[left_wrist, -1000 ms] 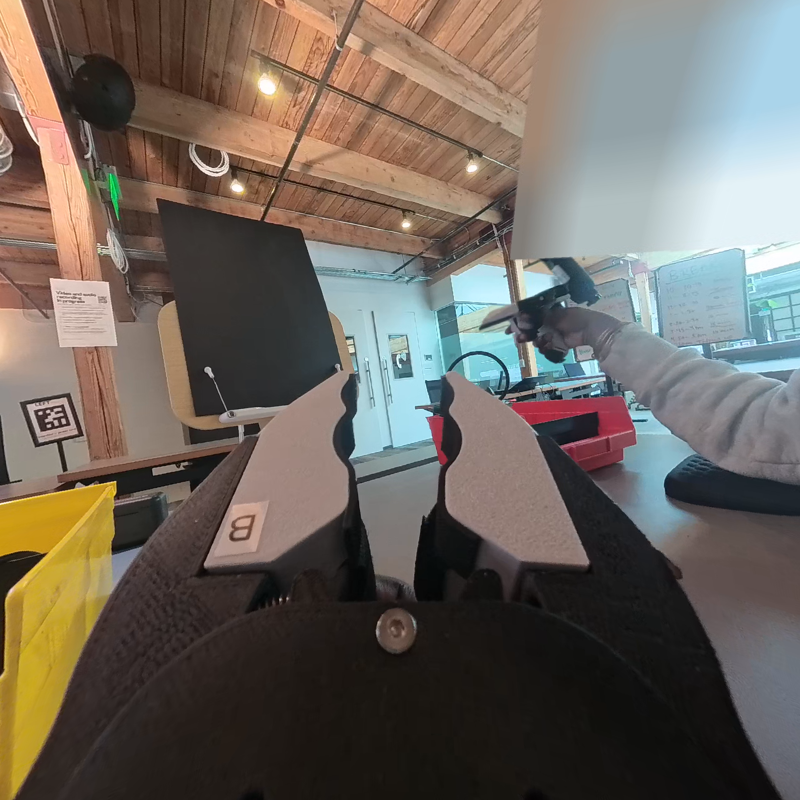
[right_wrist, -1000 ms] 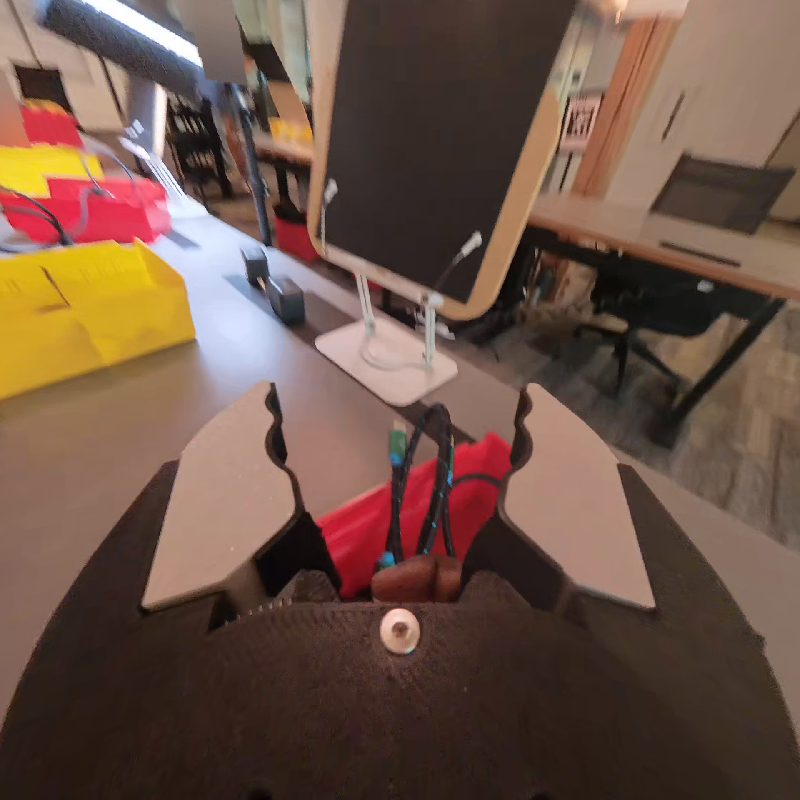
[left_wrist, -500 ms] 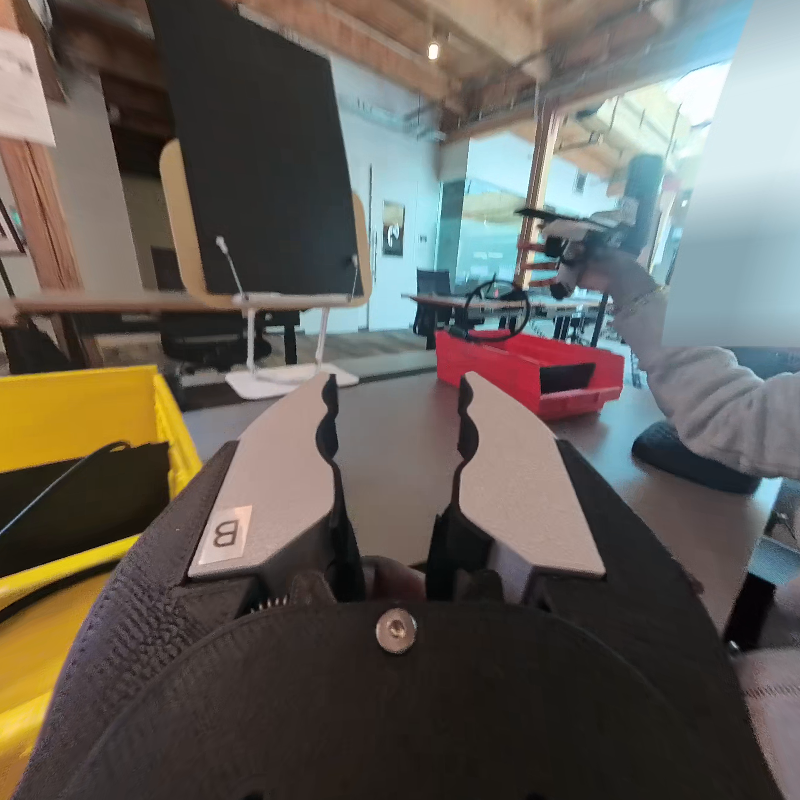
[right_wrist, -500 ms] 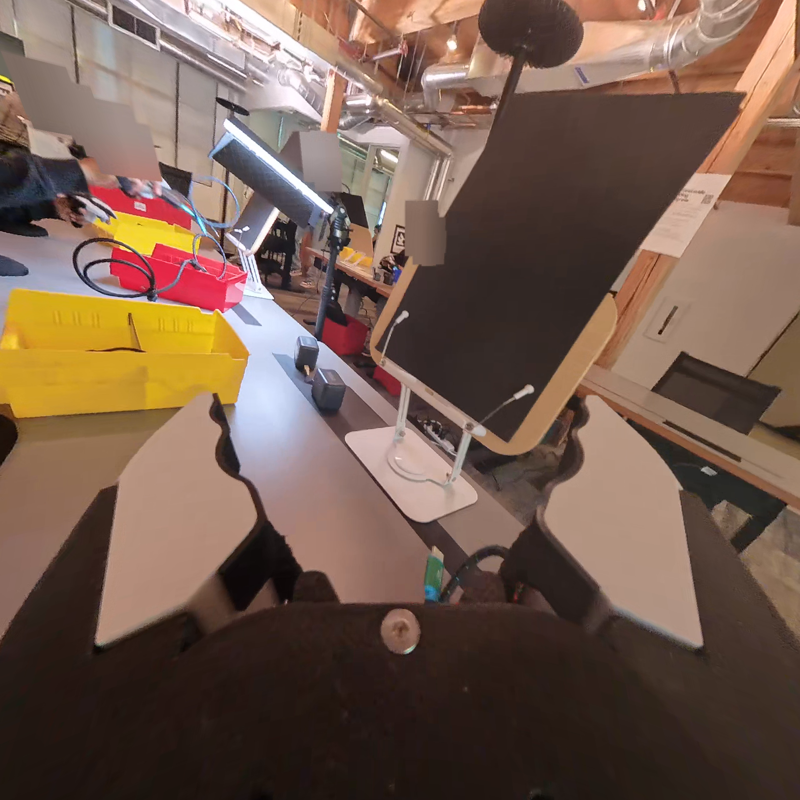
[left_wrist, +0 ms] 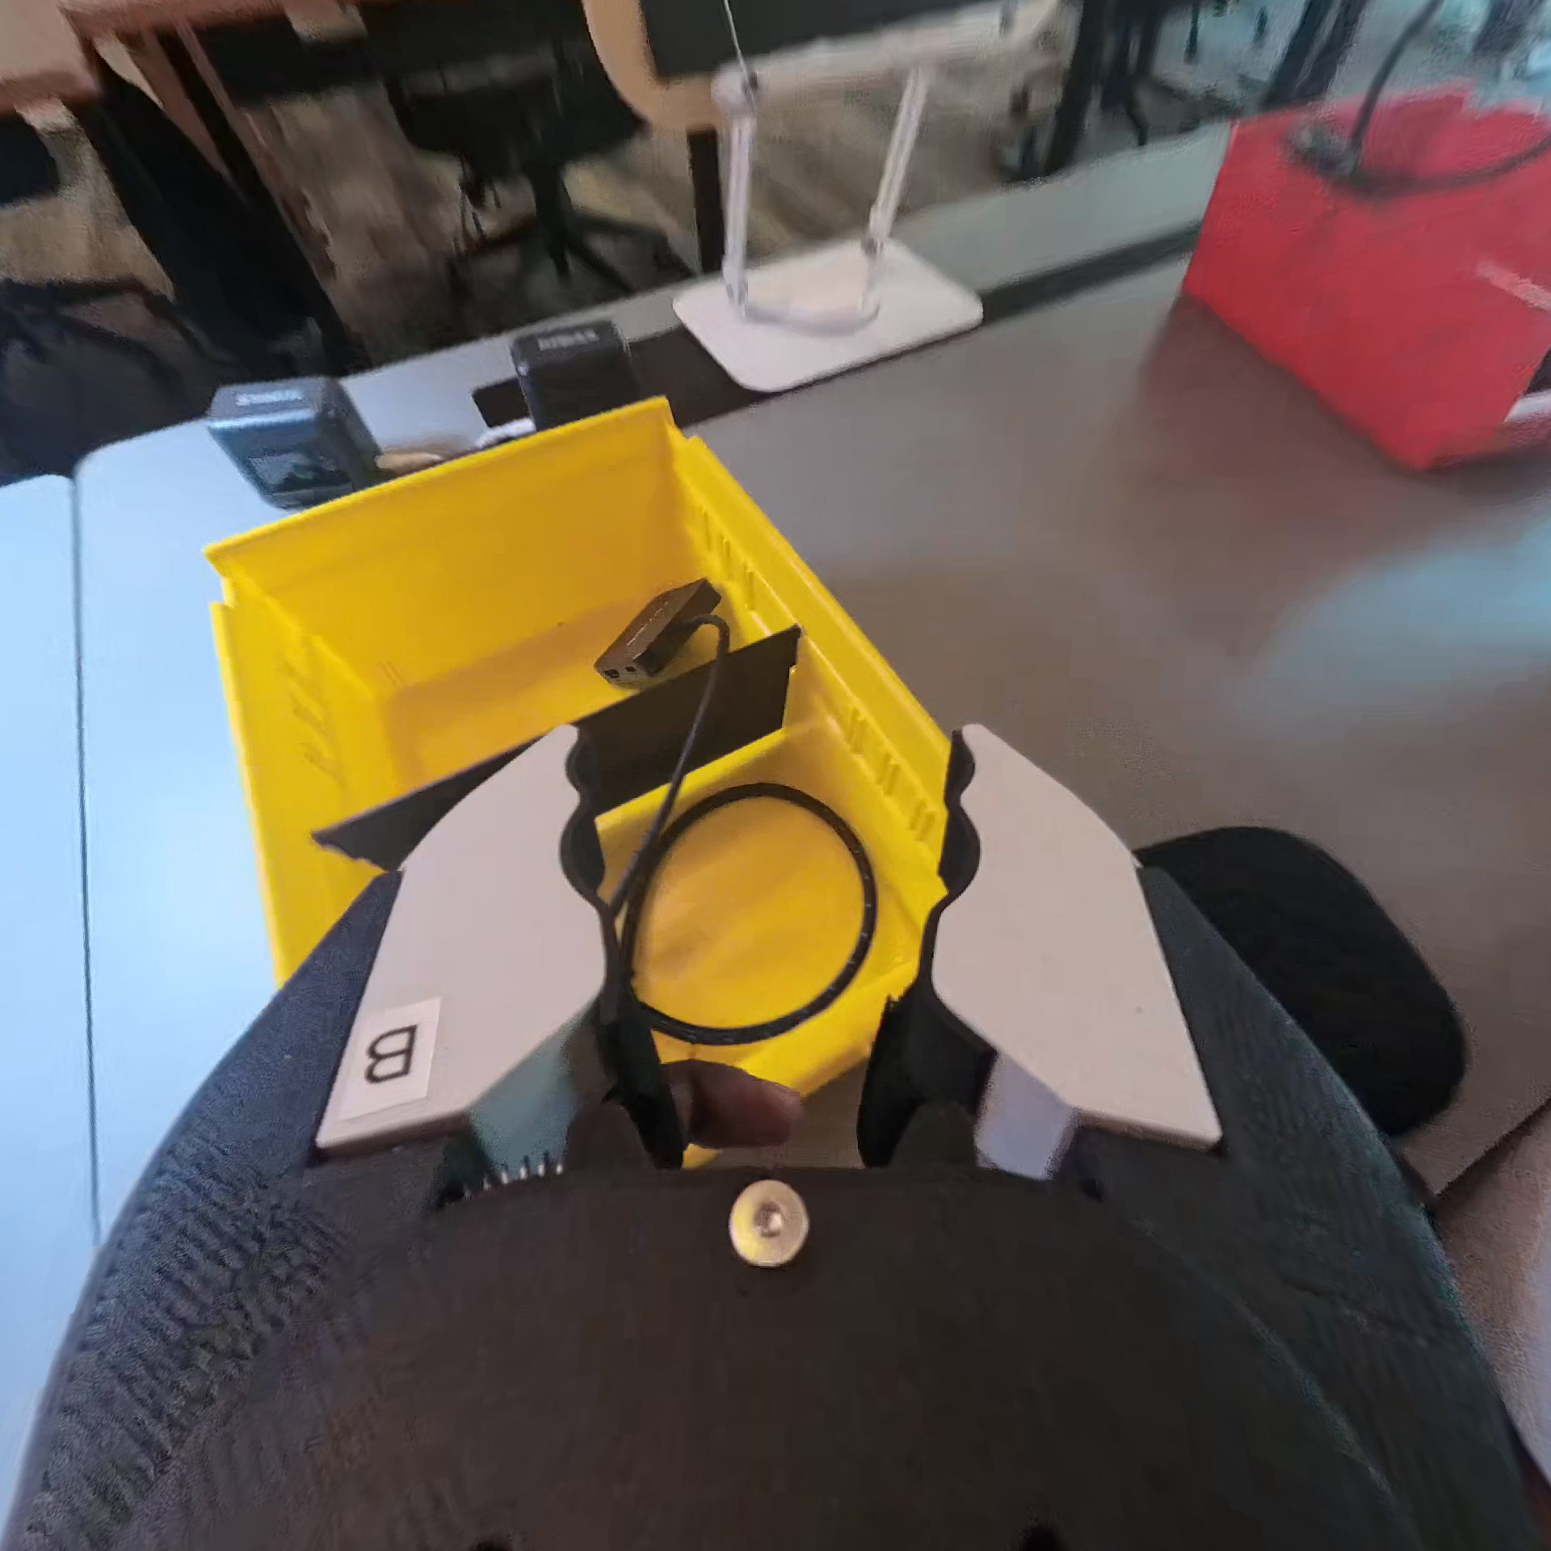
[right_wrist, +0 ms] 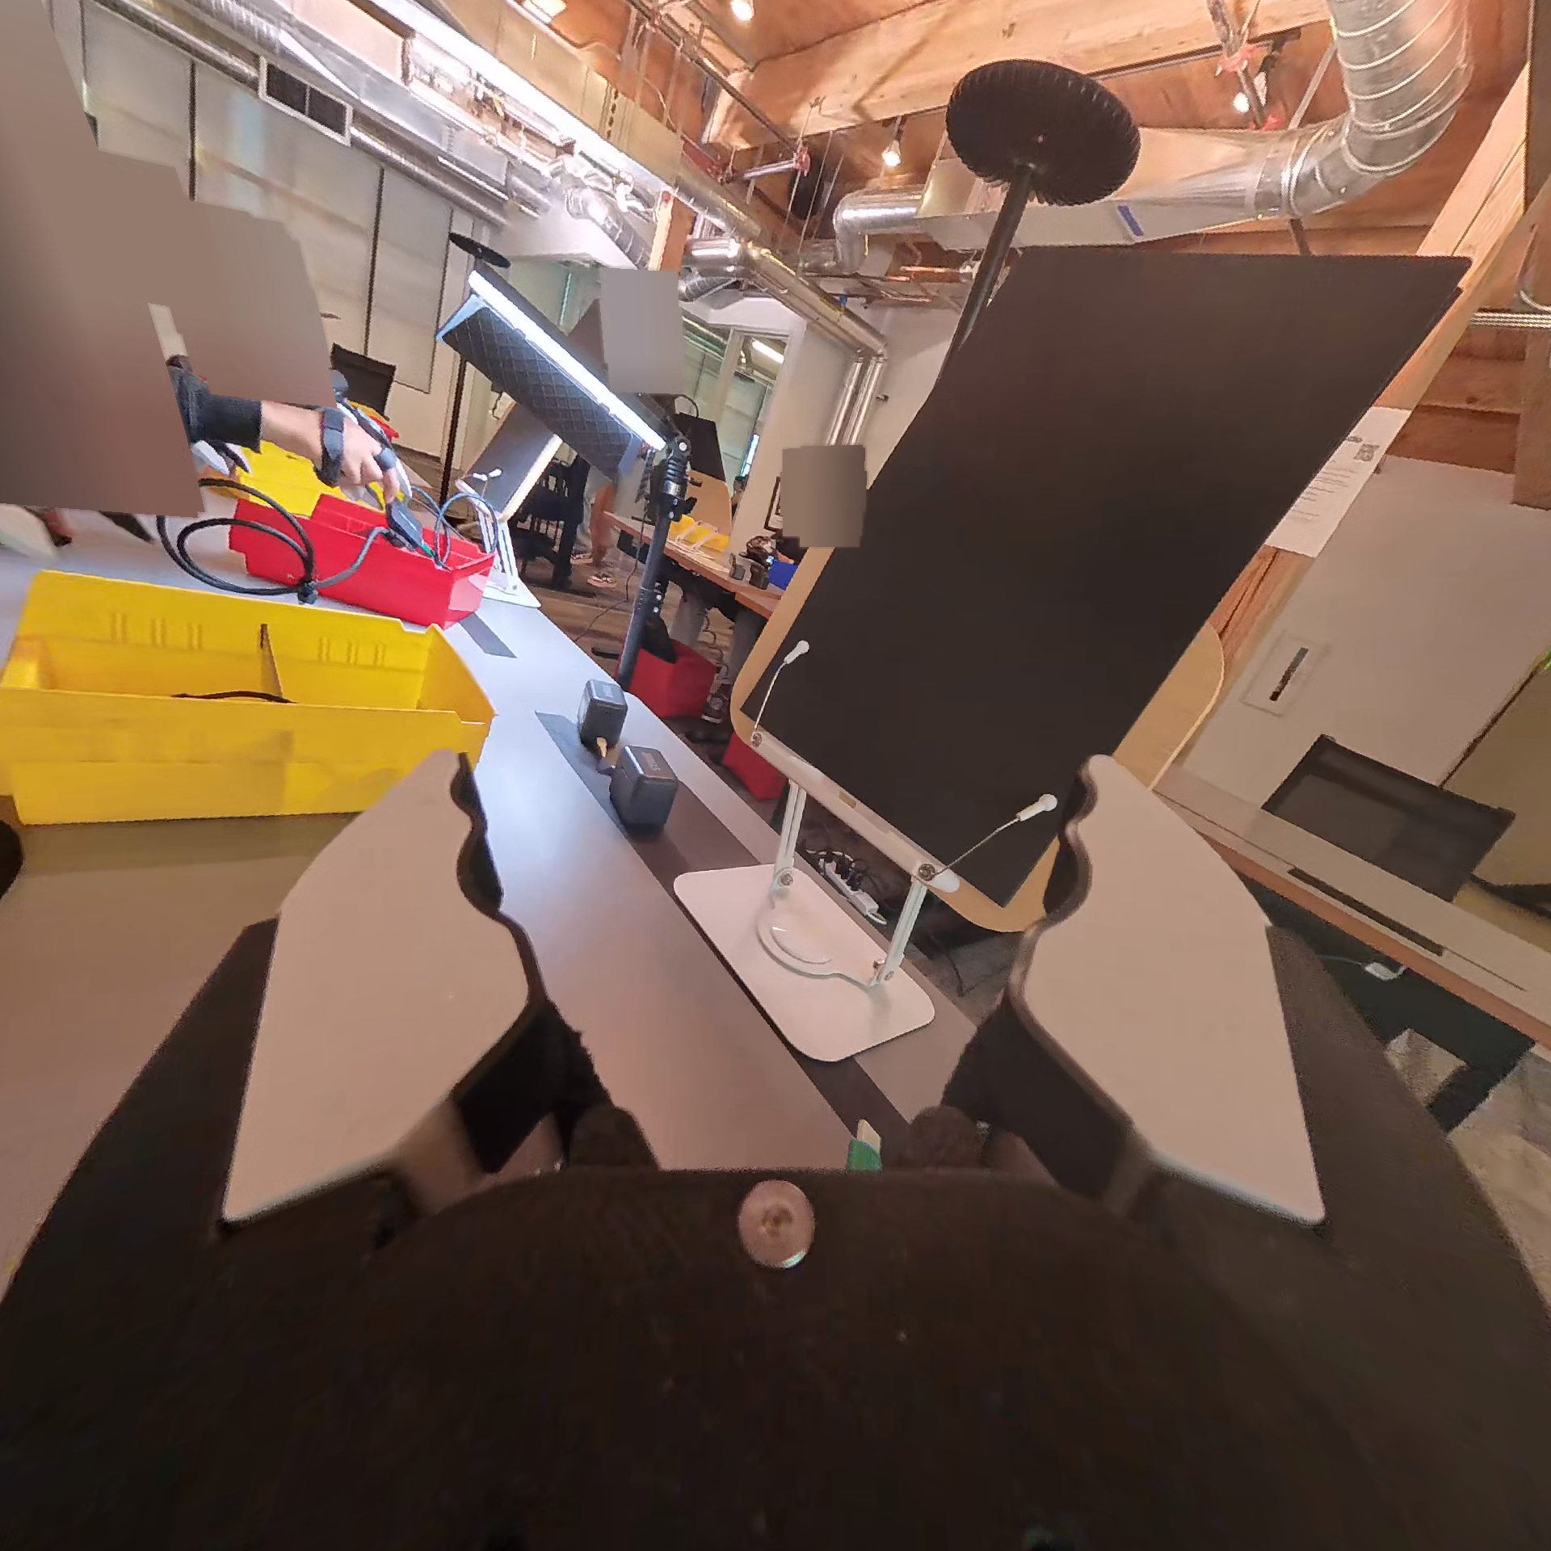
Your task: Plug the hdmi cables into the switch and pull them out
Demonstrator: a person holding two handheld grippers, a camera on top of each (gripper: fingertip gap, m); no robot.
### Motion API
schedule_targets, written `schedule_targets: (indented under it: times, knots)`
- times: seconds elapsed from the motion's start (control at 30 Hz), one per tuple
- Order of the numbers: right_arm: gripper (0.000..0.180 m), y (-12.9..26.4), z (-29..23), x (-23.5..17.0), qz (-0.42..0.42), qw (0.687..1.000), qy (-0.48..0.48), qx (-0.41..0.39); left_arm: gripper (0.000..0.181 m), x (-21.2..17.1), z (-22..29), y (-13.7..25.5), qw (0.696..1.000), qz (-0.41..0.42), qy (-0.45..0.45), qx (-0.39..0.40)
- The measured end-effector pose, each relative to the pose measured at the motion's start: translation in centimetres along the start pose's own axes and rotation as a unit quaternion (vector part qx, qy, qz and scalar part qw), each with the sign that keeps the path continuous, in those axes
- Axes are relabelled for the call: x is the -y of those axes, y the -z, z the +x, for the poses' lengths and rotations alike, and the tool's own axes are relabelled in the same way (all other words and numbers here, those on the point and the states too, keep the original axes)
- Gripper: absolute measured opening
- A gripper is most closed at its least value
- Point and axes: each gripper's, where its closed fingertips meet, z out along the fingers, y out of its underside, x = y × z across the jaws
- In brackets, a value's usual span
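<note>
In the left wrist view a yellow bin [left_wrist: 436, 503] with a black divider [left_wrist: 688, 722] sits on the grey table. A small black switch [left_wrist: 659, 634] lies in its far compartment. Its thin black cable [left_wrist: 869, 906] runs over the divider and coils in the near compartment. My left gripper [left_wrist: 768, 747] is open and empty, just above the near compartment. My right gripper [right_wrist: 772, 768] is wide open and empty above the table. A green cable tip [right_wrist: 864, 1151] peeks out at its base. The yellow bin also shows in the right wrist view [right_wrist: 243, 722], to the left.
A red bin [left_wrist: 1376, 277] with a black cable stands at the right, and a black pad [left_wrist: 1309, 965] lies near the table's edge. A black board on a white stand [right_wrist: 806, 990] and two small black boxes [right_wrist: 642, 789] sit along the far edge. Another person's hand [right_wrist: 352, 457] works over a far red bin [right_wrist: 361, 562].
The left gripper tipped down from facing the room to looking into the yellow bin, and its jaws opened wider. The right gripper lifted off the red bin and opened wider.
</note>
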Motion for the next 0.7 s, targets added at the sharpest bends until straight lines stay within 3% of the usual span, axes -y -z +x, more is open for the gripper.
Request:
schedule_targets:
  times: [0.13, 0.23, 0.33, 0.63, 0.7]
  knots:
    - [0.125, -0.5, -0.2, -0.9, -0.017, 1.000, 0.010, 0.003, 0.073, 0.2, -0.5, -5.5, 0.989, -0.122, -0.008, -0.081]
    - [0.123, -0.9, -0.3, -2.1, -0.047, 0.998, 0.041, -0.001, 0.062, -0.5, -2.9, -9.5, 0.976, -0.206, -0.035, -0.055]
    - [0.123, -1.1, -0.6, -2.4, -0.052, 0.997, 0.048, 0.001, 0.050, -0.5, -3.6, -12.3, 0.970, -0.237, -0.002, -0.061]
    - [0.119, -1.3, -0.5, -2.8, -0.063, 0.996, 0.058, -0.004, 0.033, -4.4, -3.0, -14.6, 0.939, -0.332, 0.009, -0.083]
    - [0.118, -1.3, -0.6, -3.0, -0.069, 0.996, 0.063, -0.003, 0.021, -4.5, -2.7, -14.7, 0.938, -0.331, 0.009, -0.097]
